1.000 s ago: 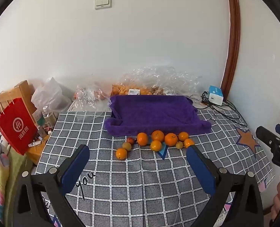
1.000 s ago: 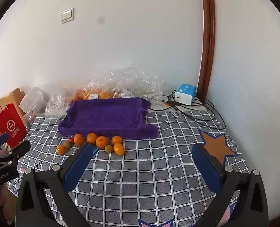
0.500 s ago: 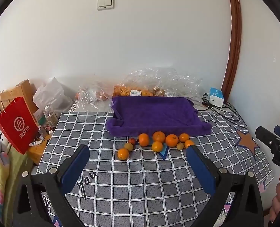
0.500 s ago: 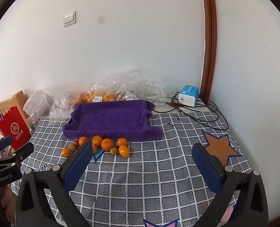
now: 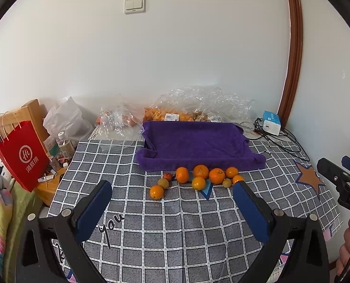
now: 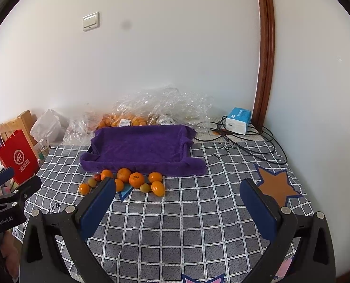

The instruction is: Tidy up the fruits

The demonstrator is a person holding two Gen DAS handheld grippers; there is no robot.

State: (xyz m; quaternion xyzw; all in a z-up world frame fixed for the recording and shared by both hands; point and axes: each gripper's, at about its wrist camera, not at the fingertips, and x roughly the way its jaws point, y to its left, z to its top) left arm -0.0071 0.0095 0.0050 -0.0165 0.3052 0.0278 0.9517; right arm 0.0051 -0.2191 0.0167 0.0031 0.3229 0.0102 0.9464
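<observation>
Round glossy oranges (image 5: 200, 175) by plush purple towel (image 5: 196, 143) (tray-shaped), checked tablecloth (image 5: 175, 224), both grippers wide

Counted on the checked cloth, in front of the purple towel-lined tray (image 5: 198, 143): seven oranges (image 5: 200, 171), two small greenish-yellow fruits (image 5: 163, 183), one small red fruit (image 5: 167, 176). Ten loose fruits total. One tray. One red paper bag (image 5: 22, 155). One white plastic bag (image 5: 65, 118). One plastic bottle (image 5: 65, 145). One blue-and-white box (image 5: 271, 122) by the cables. One double wall switch (image 5: 134, 5). Clear plastic bags (image 5: 205, 103) behind the tray held more orange fruit, number could not be told. Two orange star prints (image 6: 275, 185) showed on the cloth. Two tongs were in view: left tongs (image 5: 172, 210), right tongs (image 6: 178, 205).
</observation>
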